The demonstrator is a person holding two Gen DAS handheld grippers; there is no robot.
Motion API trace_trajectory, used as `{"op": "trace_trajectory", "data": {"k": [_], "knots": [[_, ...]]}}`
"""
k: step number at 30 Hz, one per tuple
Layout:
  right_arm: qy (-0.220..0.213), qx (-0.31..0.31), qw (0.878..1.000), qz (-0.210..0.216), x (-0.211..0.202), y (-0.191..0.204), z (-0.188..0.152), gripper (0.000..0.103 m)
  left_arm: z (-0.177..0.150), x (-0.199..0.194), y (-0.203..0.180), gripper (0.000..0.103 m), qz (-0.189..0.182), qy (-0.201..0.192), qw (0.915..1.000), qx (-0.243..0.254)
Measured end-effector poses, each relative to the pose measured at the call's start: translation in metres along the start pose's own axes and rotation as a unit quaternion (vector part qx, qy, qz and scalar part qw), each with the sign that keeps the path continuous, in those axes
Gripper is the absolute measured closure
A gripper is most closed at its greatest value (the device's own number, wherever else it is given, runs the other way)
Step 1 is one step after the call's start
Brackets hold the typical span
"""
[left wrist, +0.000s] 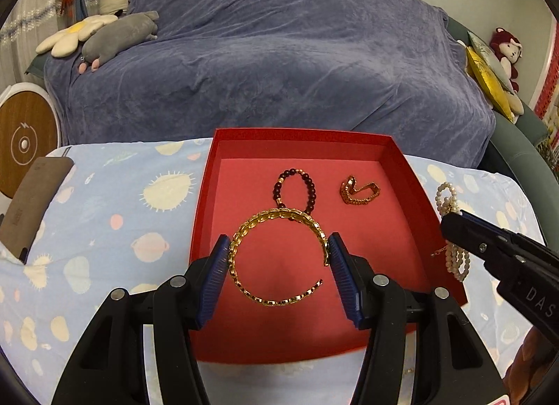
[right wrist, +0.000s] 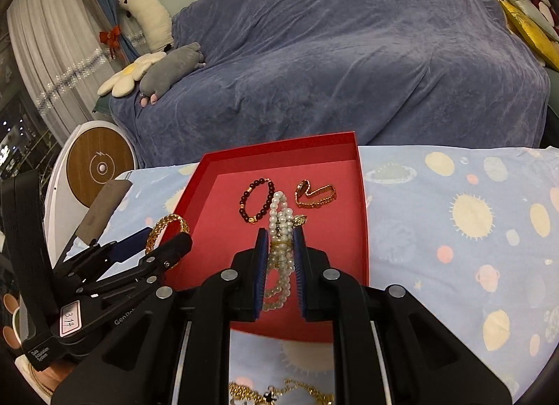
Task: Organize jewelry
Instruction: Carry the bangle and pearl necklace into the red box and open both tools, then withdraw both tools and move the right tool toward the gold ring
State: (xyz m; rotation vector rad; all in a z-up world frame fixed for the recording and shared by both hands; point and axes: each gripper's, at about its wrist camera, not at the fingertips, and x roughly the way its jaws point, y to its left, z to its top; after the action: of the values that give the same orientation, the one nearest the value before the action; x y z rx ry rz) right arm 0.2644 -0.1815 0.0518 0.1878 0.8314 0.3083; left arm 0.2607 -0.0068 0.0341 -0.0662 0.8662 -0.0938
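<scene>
A table is covered by a pale blue planet-print cloth [right wrist: 454, 230], on which a red tray [left wrist: 412, 174], a brown case [left wrist: 31, 202] at the left edge and gold chains [right wrist: 279, 394] at the near edge are laid.

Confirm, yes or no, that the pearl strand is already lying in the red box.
No: the pearl strand hangs clamped in the right hand-held gripper above the red box.
</scene>
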Motion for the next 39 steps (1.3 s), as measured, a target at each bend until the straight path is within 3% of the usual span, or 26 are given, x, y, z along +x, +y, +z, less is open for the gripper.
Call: {"op": "trace_trajectory", "data": {"k": [5, 9, 14, 17, 19, 24, 28, 31, 34, 39], "knots": [[0.03, 0.009, 0.999, -0.013, 0.043, -0.011, -0.002, 0.089, 0.002, 0.034, 0.007, 0.048, 0.005, 0.022, 0.9997, -0.009], [0.03, 0.012, 0.999, -0.022, 0.054, -0.018, -0.004, 0.088, 0.002, 0.047, 0.011, 0.048, 0.004, 0.032, 0.9993, -0.02], [0.006, 0.02, 1.0, -0.018, 0.026, -0.025, -0.004, 0.084, 0.004, 0.032, 0.017, 0.041, 0.012, 0.016, 0.9993, -0.03], [-0.006, 0.026, 1.0, -0.012, -0.008, -0.029, -0.01, 0.071, 0.002, 0.006, 0.024, 0.041, 0.007, 0.002, 0.9992, -0.038], [-0.009, 0.024, 1.0, -0.007, -0.031, -0.03, -0.017, 0.07, -0.003, -0.016, 0.03, 0.04, 0.0, -0.007, 0.9989, -0.046], [-0.008, 0.013, 1.0, -0.012, -0.086, -0.03, -0.056, 0.069, -0.031, -0.072, 0.035, 0.039, 0.005, -0.028, 0.9987, -0.043], [0.006, 0.01, 1.0, -0.012, -0.104, -0.028, -0.096, 0.069, -0.066, -0.097, 0.036, 0.036, 0.014, -0.024, 0.9989, -0.039], [0.025, 0.021, 0.999, -0.005, -0.103, -0.029, -0.124, 0.069, -0.094, -0.102, 0.033, 0.036, 0.021, -0.011, 0.9991, -0.036], [0.048, 0.035, 0.998, 0.006, -0.096, -0.027, -0.147, 0.069, -0.118, -0.1, 0.028, 0.036, 0.004, 0.007, 0.9995, -0.03], [0.068, 0.001, 0.998, 0.004, -0.082, -0.012, -0.166, 0.069, -0.137, -0.088, 0.016, 0.036, -0.012, 0.026, 0.9996, 0.004]]}}
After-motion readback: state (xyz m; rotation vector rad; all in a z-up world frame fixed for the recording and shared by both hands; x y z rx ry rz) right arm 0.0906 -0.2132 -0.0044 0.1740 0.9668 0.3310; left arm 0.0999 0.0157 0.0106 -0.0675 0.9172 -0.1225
